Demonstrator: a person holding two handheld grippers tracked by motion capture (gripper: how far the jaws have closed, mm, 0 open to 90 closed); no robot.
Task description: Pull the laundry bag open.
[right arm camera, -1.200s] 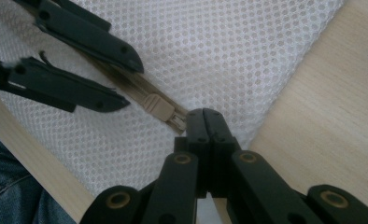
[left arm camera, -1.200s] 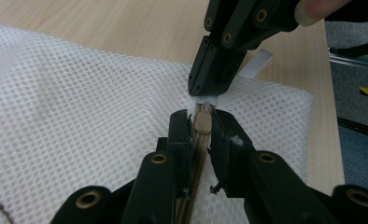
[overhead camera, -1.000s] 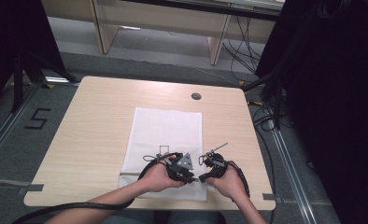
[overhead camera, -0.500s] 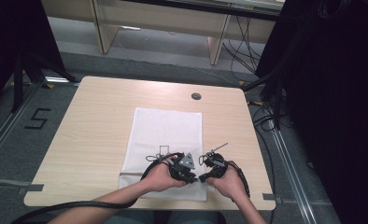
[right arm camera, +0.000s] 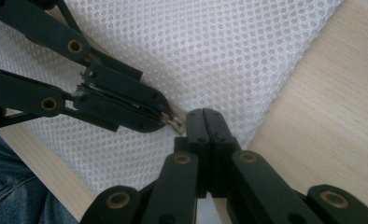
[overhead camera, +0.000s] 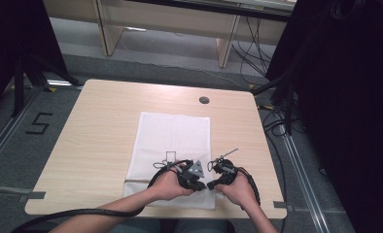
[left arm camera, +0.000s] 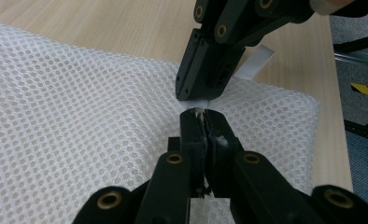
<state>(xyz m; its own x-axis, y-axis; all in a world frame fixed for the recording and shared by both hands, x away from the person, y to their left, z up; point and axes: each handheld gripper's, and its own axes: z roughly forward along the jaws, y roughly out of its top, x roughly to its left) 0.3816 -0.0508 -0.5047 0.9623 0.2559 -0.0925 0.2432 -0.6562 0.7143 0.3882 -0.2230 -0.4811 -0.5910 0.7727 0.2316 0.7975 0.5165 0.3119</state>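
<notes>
White mesh bag (overhead camera: 172,141) (flat), both tools pinching zipper pull (left arm camera: 199,111)

Mesh bag (overhead camera: 172,145): white, fine honeycomb of round holes. Surface (overhead camera: 97,131): pale wood grain. Both grippers' jaws: black, brass-coloured rivets.

Mesh bag's (overhead camera: 175,141) near edge hidden under both hands.
</notes>
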